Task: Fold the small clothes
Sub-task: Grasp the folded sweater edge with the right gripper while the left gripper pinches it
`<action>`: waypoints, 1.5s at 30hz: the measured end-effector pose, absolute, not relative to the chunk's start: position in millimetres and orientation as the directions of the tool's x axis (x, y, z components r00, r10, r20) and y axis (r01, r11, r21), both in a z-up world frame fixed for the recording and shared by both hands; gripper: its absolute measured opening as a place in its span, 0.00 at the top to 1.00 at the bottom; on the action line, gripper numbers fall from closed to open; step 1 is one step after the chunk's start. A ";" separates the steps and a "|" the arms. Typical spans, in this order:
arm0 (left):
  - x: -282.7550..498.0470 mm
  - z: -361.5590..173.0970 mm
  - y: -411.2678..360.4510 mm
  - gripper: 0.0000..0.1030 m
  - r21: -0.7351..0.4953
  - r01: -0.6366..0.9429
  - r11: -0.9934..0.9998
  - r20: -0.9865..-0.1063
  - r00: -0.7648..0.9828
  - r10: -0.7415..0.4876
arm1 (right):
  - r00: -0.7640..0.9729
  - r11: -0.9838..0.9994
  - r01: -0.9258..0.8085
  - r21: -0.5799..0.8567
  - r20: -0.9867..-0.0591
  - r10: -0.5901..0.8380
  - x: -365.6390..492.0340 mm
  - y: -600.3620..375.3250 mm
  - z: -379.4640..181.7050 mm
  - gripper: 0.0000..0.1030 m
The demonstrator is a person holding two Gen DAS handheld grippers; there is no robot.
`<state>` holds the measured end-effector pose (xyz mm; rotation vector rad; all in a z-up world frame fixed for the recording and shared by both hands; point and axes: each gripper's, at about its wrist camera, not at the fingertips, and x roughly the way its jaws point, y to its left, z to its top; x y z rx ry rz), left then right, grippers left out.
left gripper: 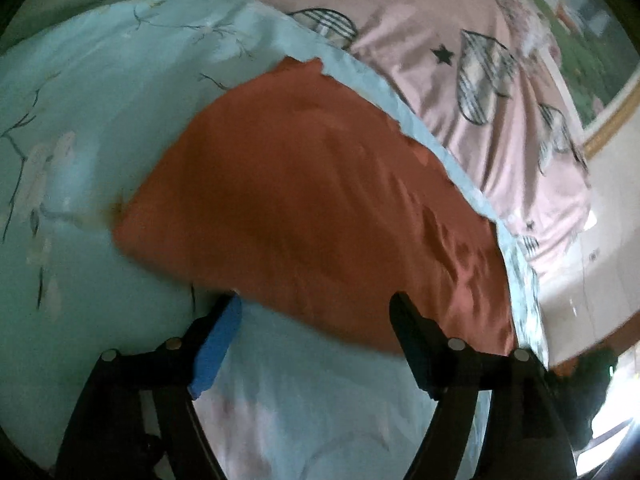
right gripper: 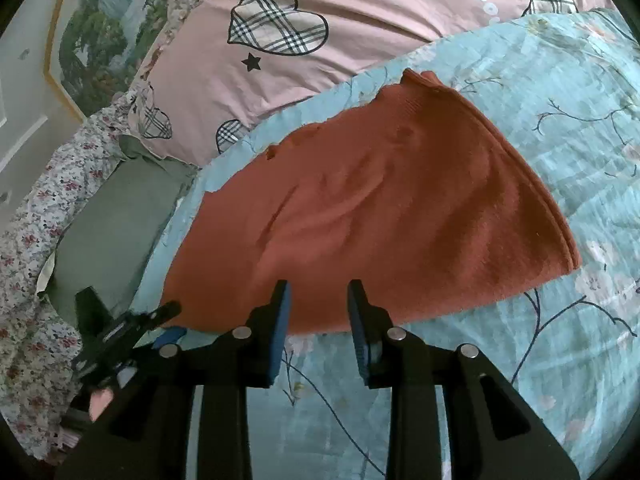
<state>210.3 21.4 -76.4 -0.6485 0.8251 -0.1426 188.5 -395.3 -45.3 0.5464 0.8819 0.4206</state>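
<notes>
Left gripper (left gripper: 316, 300): wide apart, empty, at the garment's near edge.
Right gripper (right gripper: 318, 286): narrower gap, empty, low centre of frame.
Garment (right gripper: 380, 216): rust cloth, flat on the blue quilt (right gripper: 560, 360), mid-frame.
Advice: pinch both near corners evenly, lift together.
Around: pink pillow (right gripper: 360, 8) top; green cushion (right gripper: 108, 216) left; neither blocked the fold.

The rust-orange garment (right gripper: 384, 216) lies flat and folded on the bedding, just ahead of the right gripper (right gripper: 318, 292), its stitched edge running away to the right. Seen from the left gripper (left gripper: 316, 304), it (left gripper: 312, 208) spreads ahead, lightly wrinkled.
</notes>
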 end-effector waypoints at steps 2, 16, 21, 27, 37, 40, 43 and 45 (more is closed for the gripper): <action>222.8 -77.1 30.7 0.25 -0.607 -0.157 0.779 -0.626 0.699 -0.347 | 0.568 0.781 -0.123 0.612 -0.602 0.561 189.7 -393.8 -45.7 0.70; 252.3 -38.8 23.2 0.90 -0.529 -0.061 0.846 -0.585 0.749 -0.312 | 0.536 0.769 -0.106 0.630 -0.615 0.578 227.6 -410.7 -45.3 0.69; 245.0 5.7 -44.9 0.91 -0.415 0.131 0.901 -0.535 0.765 -0.357 | 0.515 0.740 -0.089 0.667 -0.605 0.607 250.1 -431.6 -41.0 0.69; 236.9 -2.9 -153.0 0.91 -0.186 0.326 0.927 -0.572 0.731 -0.372 | 0.421 0.643 -0.096 0.760 -0.554 0.718 290.7 -423.5 -50.2 0.62; 237.4 -46.7 -191.2 0.92 -0.089 0.388 0.918 -0.638 0.685 -0.351 | 0.258 0.604 -0.117 0.789 -0.563 0.785 354.7 -359.0 -84.7 0.31; 235.4 -50.5 -198.2 0.92 -0.048 0.393 0.918 -0.642 0.692 -0.330 | 0.248 0.623 -0.150 0.768 -0.580 0.776 370.2 -338.8 -84.0 0.35; 234.5 -49.8 -205.5 0.92 -0.006 0.394 0.919 -0.642 0.703 -0.306 | 0.244 0.689 -0.185 0.700 -0.647 0.723 381.7 -323.2 -82.1 0.84; 233.9 -41.6 -207.3 0.92 -0.003 0.403 0.915 -0.639 0.703 -0.312 | 0.258 0.690 -0.217 0.690 -0.641 0.723 385.0 -325.5 -70.7 0.84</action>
